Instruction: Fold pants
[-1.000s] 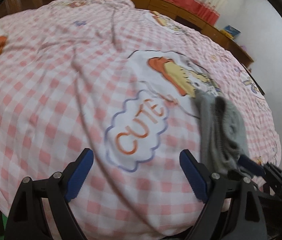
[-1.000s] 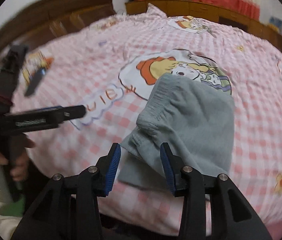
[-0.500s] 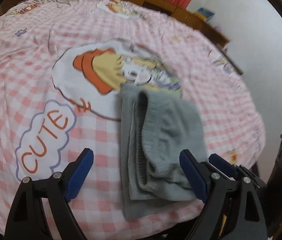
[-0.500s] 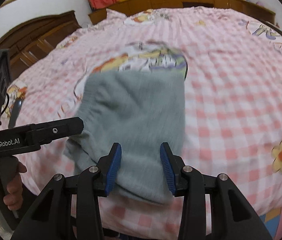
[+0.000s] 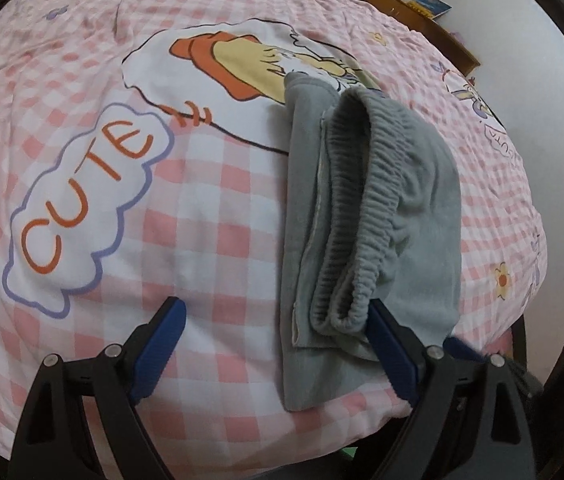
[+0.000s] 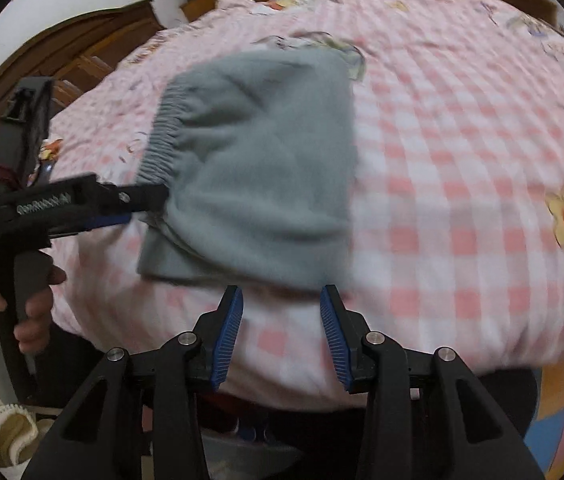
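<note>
The grey pants (image 5: pixel 365 216) lie folded in a compact stack on the pink checked bedspread (image 5: pixel 210 184), the elastic waistband on top facing left. My left gripper (image 5: pixel 278 344) is open; its right finger rests against the near end of the waistband, its left finger over bare bedspread. In the right wrist view the pants (image 6: pixel 266 168) lie ahead, and my right gripper (image 6: pixel 282 332) is open and empty just short of their near edge. The left gripper (image 6: pixel 138 200) shows there at the pants' left side.
The bedspread has a cartoon print and a "CUTE" cloud (image 5: pixel 82 208). A wooden headboard (image 6: pixel 82 52) stands at the far left, low wooden cabinets (image 5: pixel 409 4) along the back wall. The bed's near edge runs just below both grippers.
My left gripper swung right and closer until its right finger met the waistband. My right gripper pulled back off the pants and now sits short of their near edge.
</note>
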Demonstrator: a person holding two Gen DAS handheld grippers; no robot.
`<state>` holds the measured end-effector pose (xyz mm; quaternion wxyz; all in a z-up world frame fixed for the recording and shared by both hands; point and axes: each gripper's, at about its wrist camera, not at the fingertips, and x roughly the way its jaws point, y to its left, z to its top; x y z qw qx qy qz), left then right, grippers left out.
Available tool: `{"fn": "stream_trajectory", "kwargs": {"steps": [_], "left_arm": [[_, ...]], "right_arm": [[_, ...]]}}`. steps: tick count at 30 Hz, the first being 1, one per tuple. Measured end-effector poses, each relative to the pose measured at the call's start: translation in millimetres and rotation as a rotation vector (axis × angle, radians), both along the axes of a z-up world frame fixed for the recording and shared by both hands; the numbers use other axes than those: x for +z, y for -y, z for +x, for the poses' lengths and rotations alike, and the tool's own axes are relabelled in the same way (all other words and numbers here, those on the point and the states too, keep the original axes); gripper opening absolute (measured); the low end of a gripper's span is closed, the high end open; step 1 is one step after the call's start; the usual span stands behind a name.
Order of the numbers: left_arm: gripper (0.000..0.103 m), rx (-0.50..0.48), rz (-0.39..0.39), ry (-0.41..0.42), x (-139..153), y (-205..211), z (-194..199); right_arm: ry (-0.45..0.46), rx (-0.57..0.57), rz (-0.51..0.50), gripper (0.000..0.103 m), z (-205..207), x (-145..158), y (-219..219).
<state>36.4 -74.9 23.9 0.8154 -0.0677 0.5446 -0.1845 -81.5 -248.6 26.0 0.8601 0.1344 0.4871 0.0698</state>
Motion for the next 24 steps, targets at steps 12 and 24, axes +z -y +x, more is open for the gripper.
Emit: {"fn": "stream_trajectory", "kwargs": {"steps": [12, 24], "left_arm": [[0.092, -0.025, -0.056, 0.039, 13, 8, 19], [0.059, -0.079, -0.186, 0.051, 5, 27, 35]], "right_arm": [[0.093, -0.128, 0.16, 0.045, 56, 20, 50], [0.056, -0.11, 0.33, 0.044, 93, -21, 49]]}}
